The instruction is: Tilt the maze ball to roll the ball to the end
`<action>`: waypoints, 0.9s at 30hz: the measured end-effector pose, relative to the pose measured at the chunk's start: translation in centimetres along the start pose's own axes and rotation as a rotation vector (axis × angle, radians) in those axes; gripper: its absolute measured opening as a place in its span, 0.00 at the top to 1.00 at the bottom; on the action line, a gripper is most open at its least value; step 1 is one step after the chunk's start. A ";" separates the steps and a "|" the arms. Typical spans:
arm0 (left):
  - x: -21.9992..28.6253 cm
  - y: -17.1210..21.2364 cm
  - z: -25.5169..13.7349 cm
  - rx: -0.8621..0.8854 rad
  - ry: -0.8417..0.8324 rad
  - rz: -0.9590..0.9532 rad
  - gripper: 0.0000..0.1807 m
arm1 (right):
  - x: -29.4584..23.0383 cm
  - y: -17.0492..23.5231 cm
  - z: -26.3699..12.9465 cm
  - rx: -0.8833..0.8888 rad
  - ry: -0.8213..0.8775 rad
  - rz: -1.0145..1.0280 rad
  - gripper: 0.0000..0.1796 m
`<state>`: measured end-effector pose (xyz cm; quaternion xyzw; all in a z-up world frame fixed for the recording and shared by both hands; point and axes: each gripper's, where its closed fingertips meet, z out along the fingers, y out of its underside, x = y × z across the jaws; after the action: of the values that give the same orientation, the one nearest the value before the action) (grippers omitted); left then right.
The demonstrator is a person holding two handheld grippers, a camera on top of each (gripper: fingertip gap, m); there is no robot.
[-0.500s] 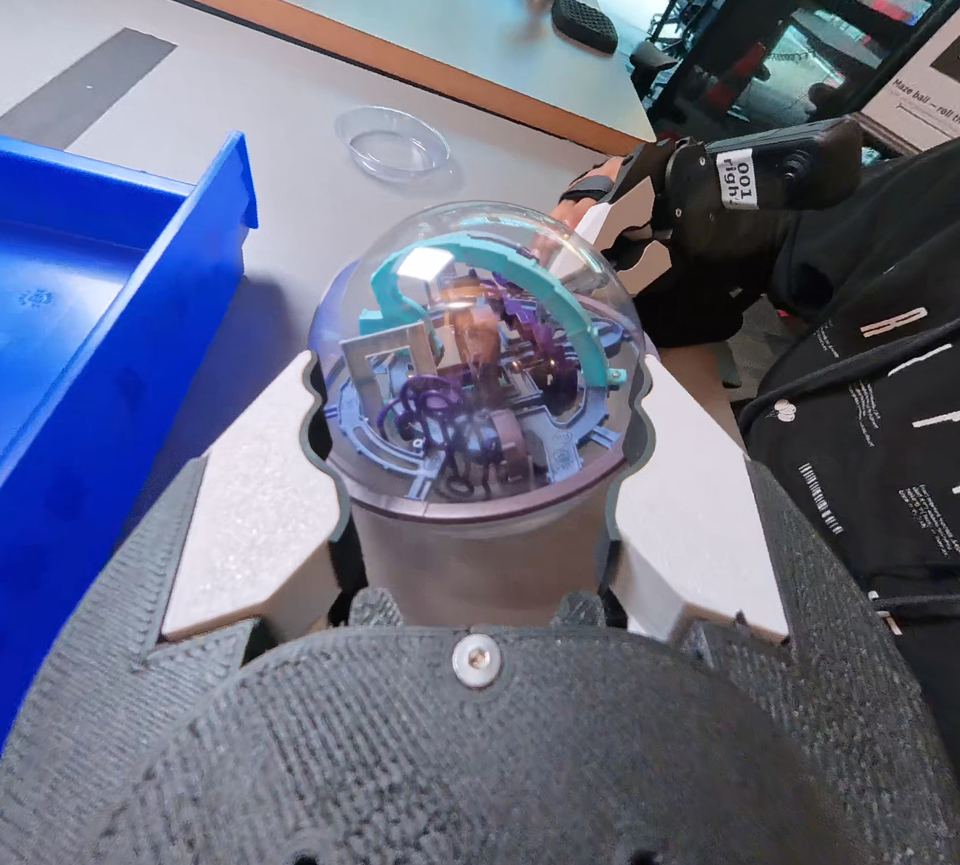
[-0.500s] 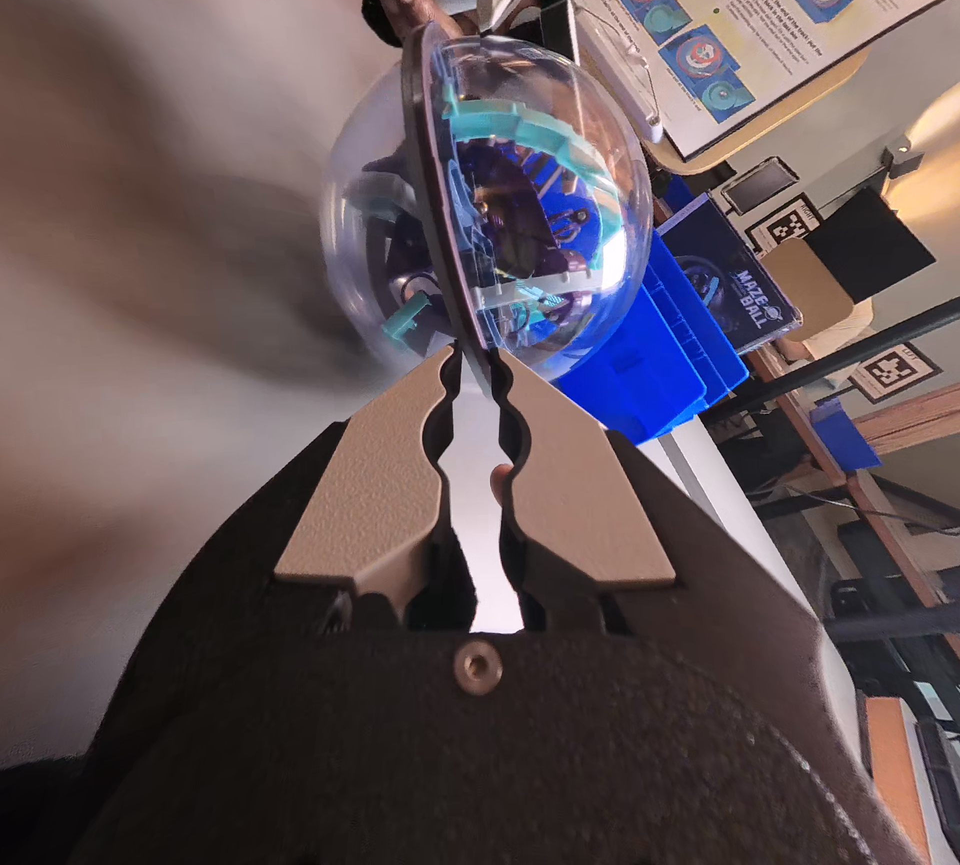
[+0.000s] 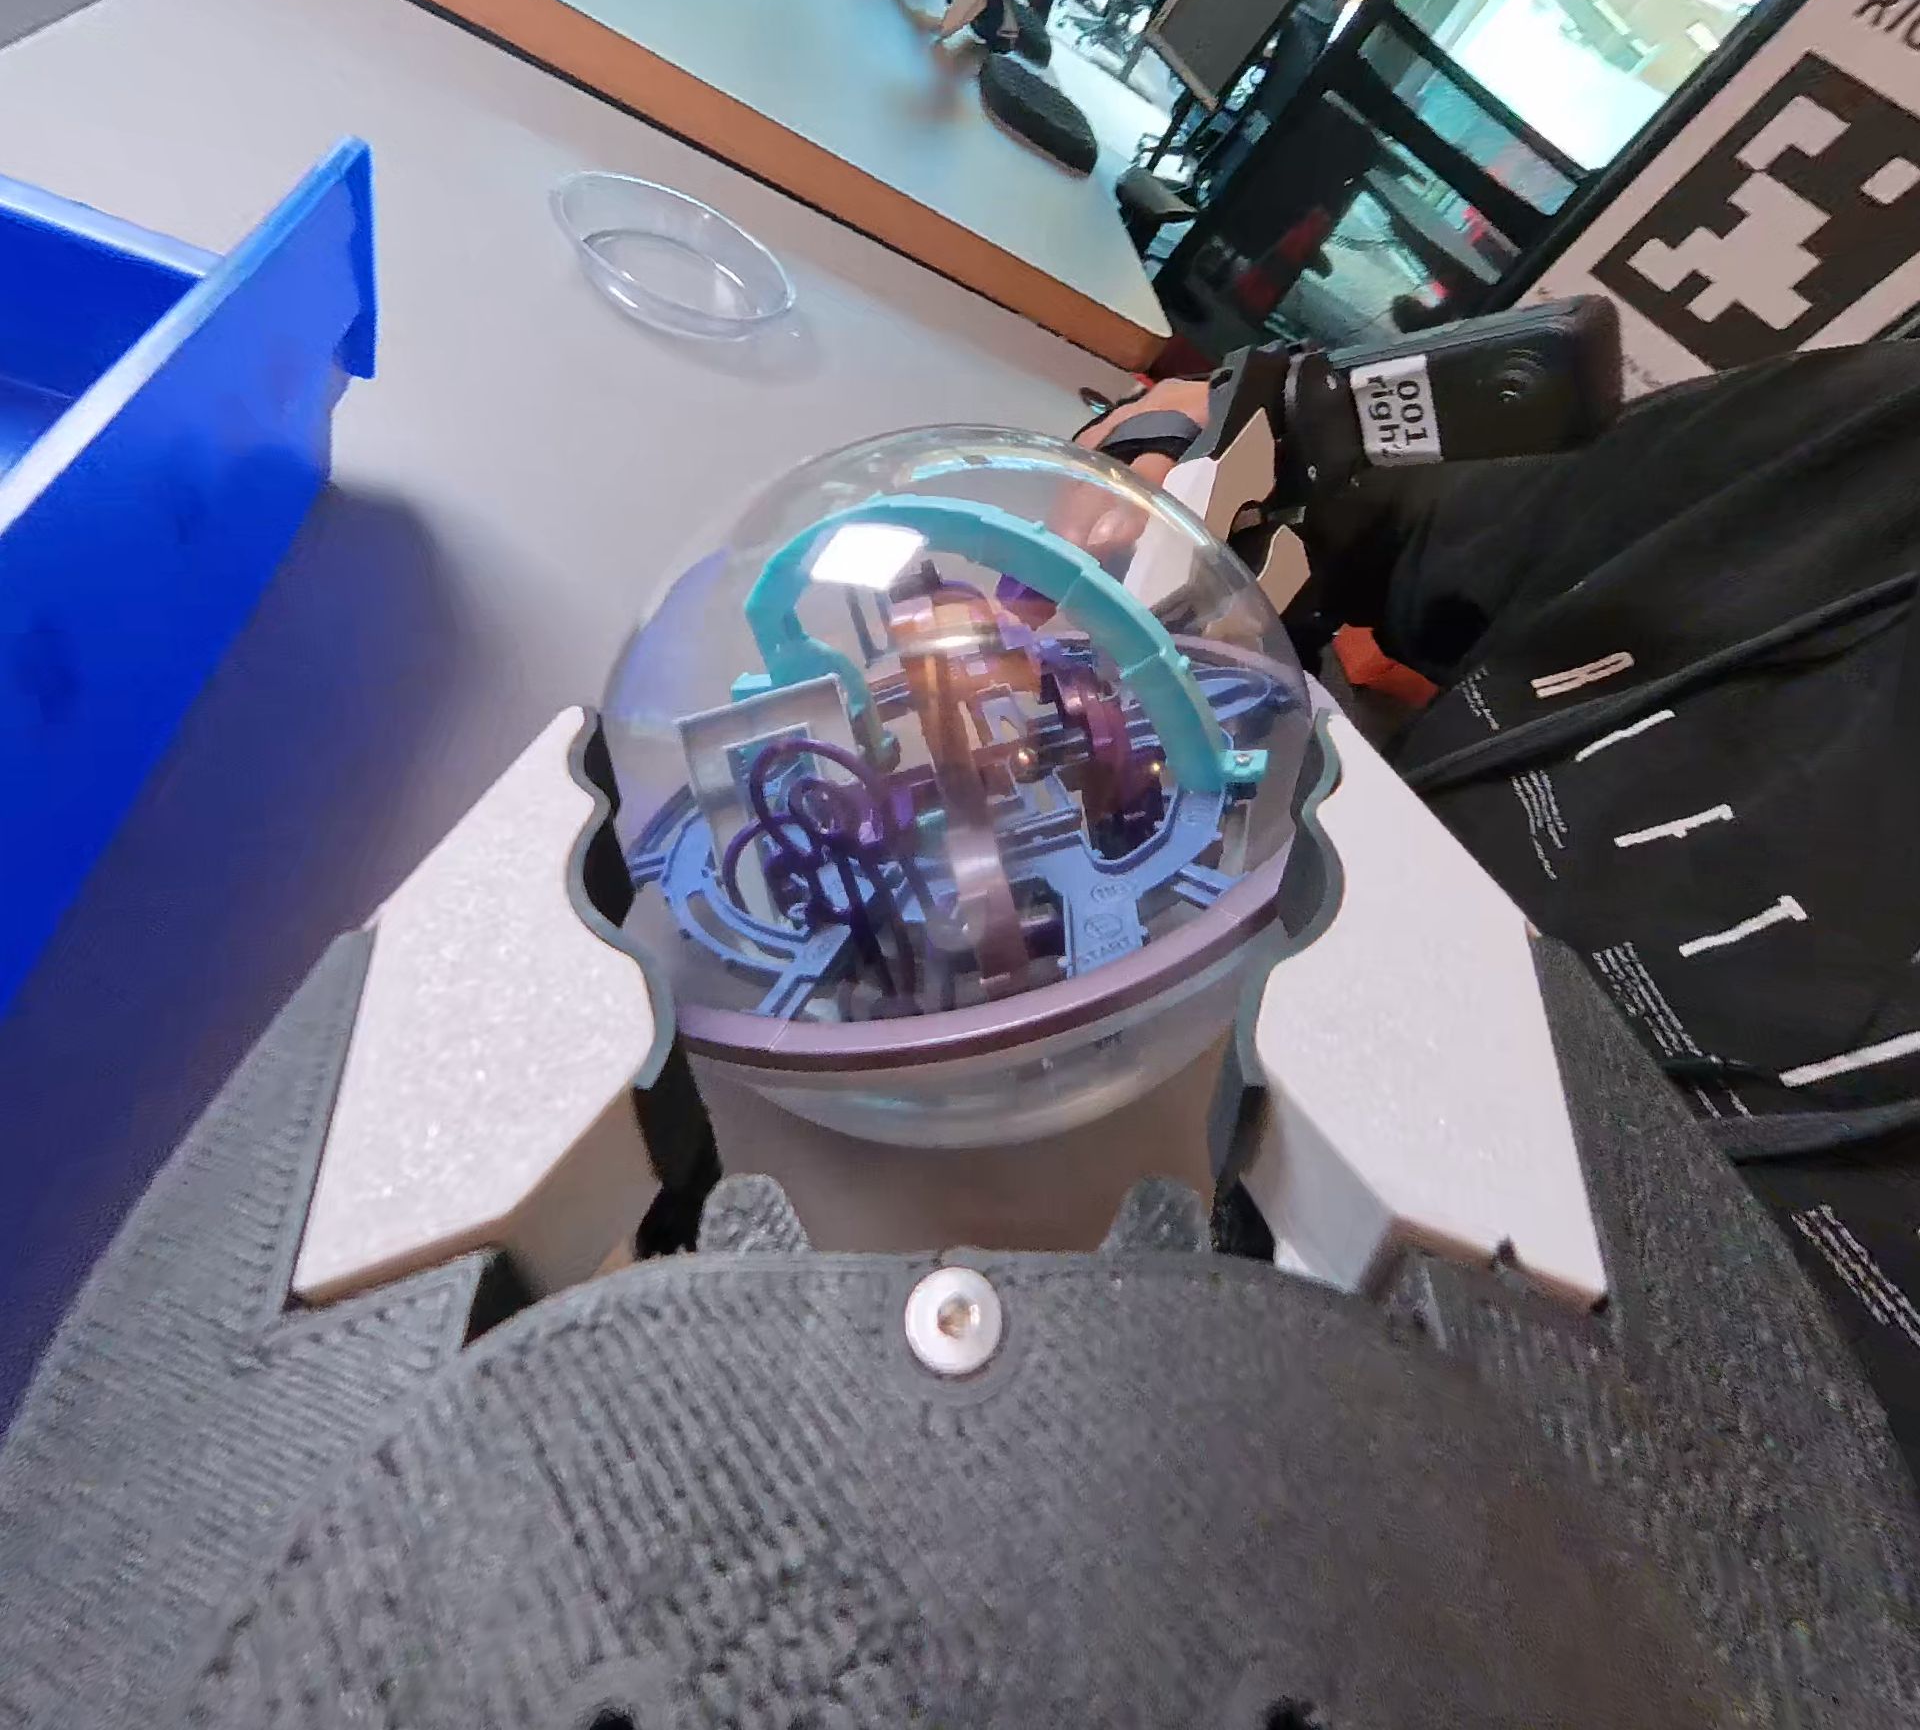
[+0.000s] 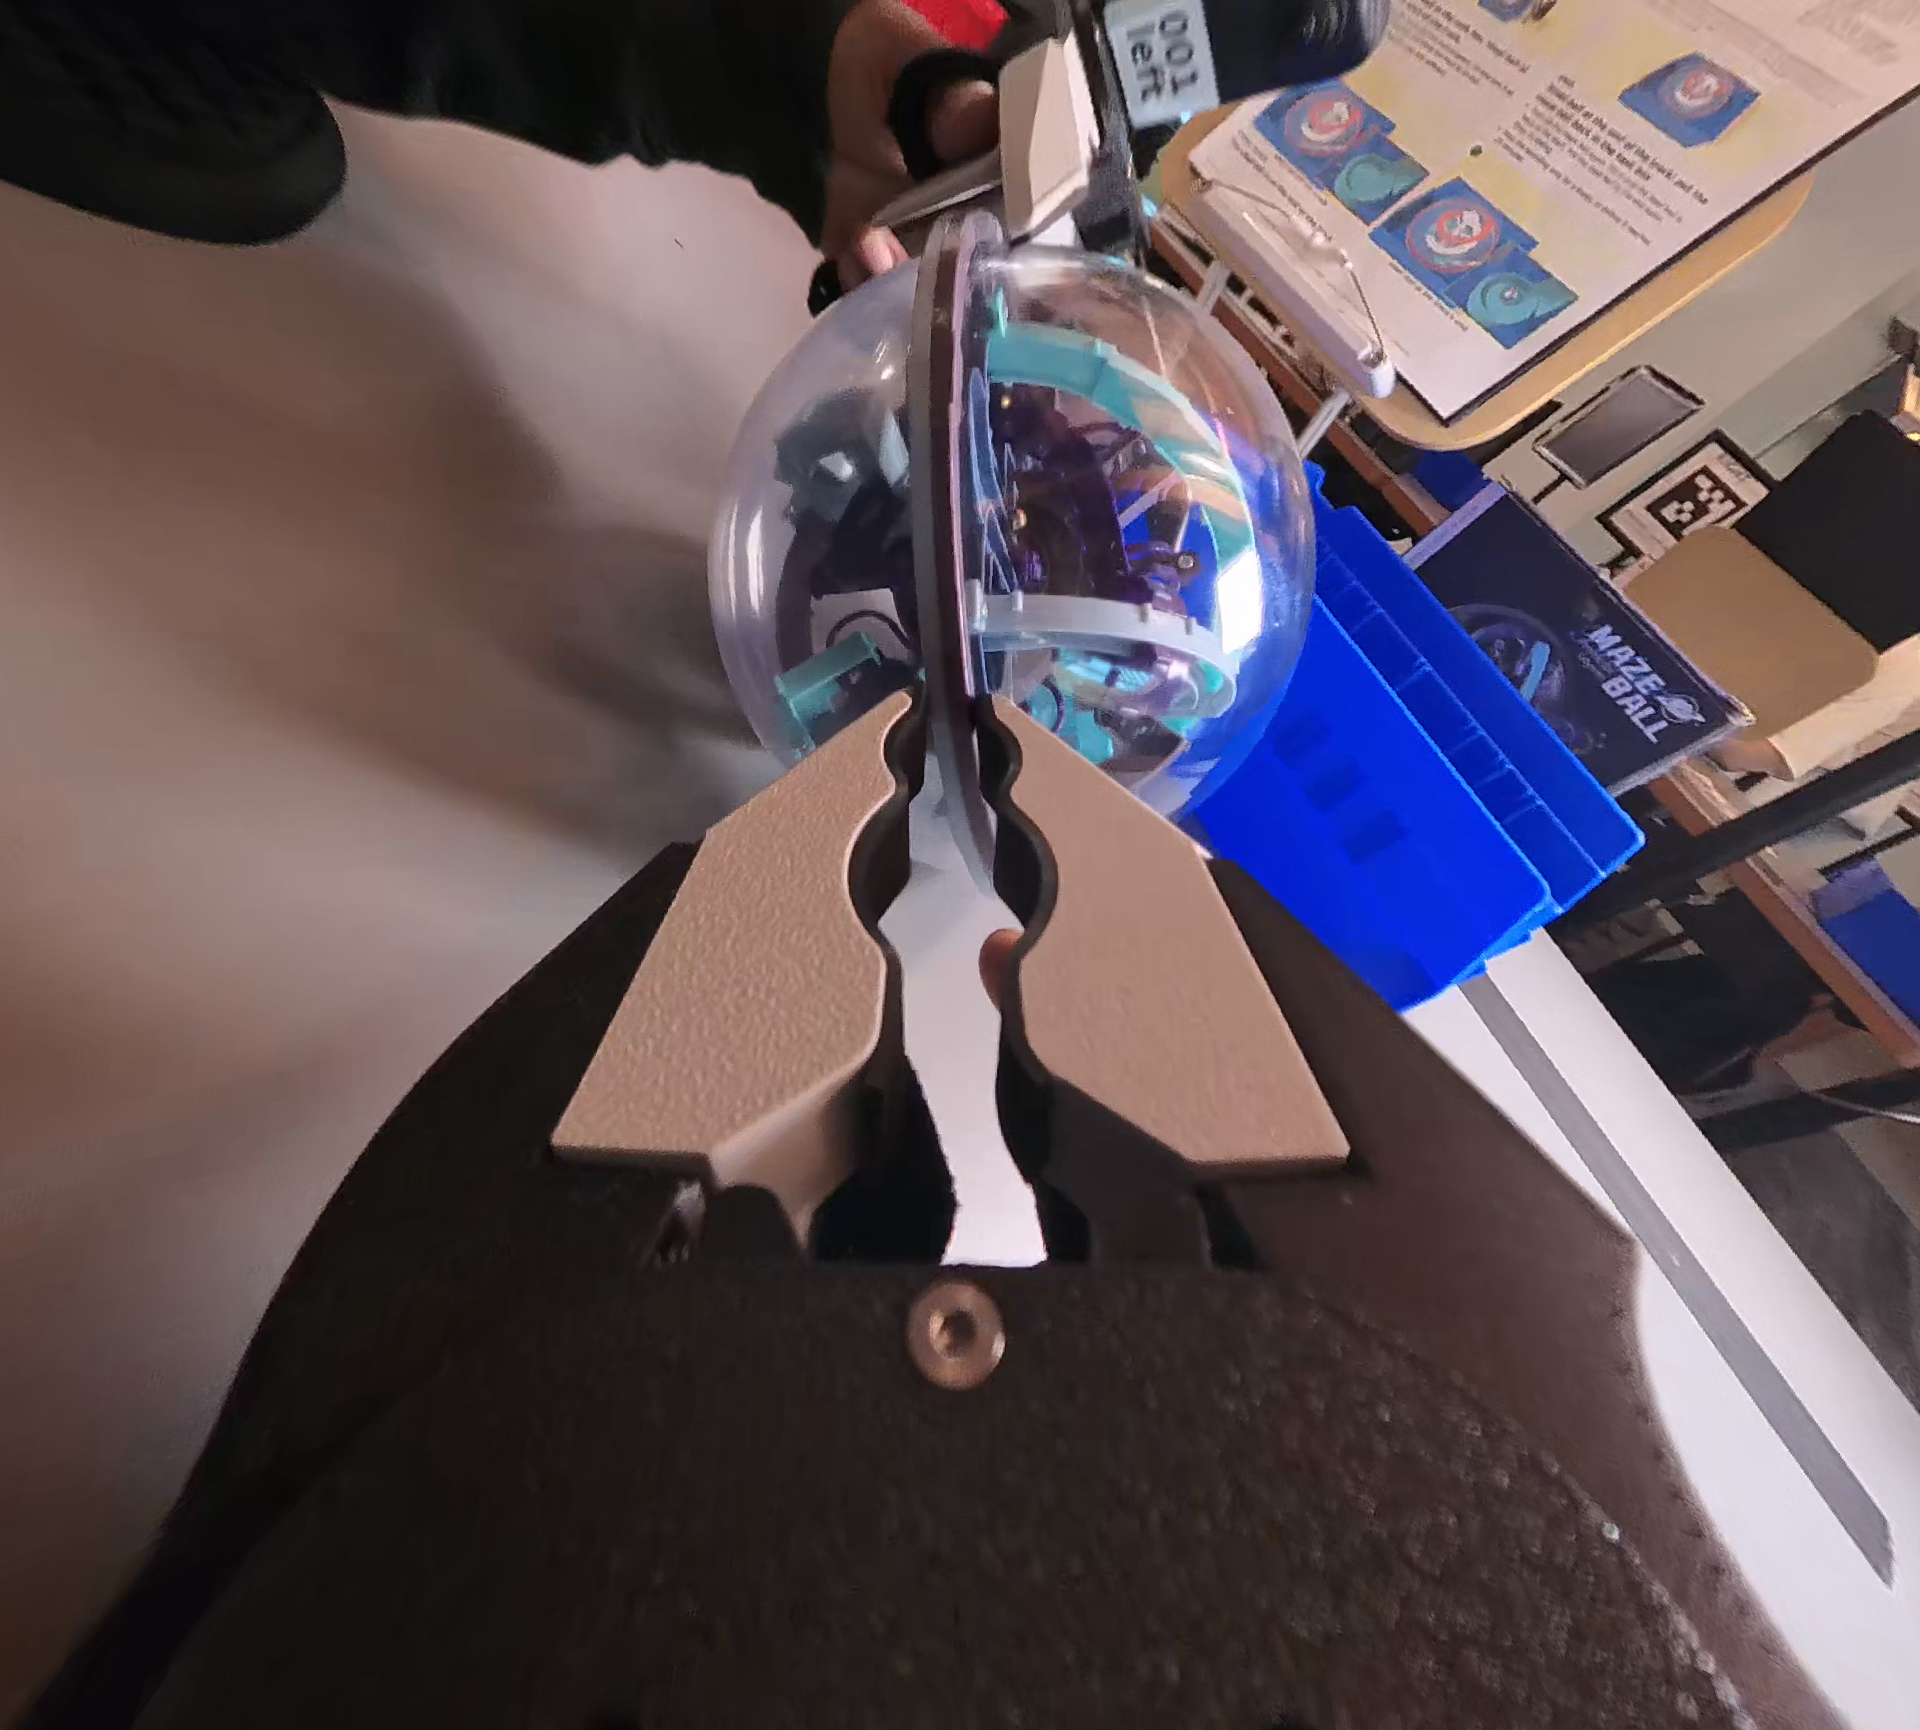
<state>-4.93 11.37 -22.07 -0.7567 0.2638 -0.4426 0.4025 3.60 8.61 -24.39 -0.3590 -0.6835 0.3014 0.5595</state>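
Maze ball [image 3: 951, 797] between both hand-held grippers.

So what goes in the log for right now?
left gripper: shut on maze ball | right gripper: shut on maze ball rim | ball off table

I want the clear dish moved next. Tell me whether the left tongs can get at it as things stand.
Probably not yet. The left tongs are clamped around the maze ball, so they have no free grip. The path itself looks free: the clear dish sits alone on bare table beyond the ball, right of the blue bin.
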 end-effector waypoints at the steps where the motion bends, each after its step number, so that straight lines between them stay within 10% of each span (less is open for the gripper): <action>1: 0.1 0.1 -0.1 0.007 0.021 0.002 0.29 | -0.1 -0.3 0.0 0.018 -0.004 0.004 0.96; 27: 1.0 2.0 -1.4 0.196 0.205 0.129 0.30 | 1.4 0.3 -0.6 0.040 0.043 -0.128 0.95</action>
<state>-5.79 9.01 -22.94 -0.6461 0.3072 -0.5144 0.4728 4.10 9.98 -23.77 -0.3096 -0.6866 0.2709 0.5995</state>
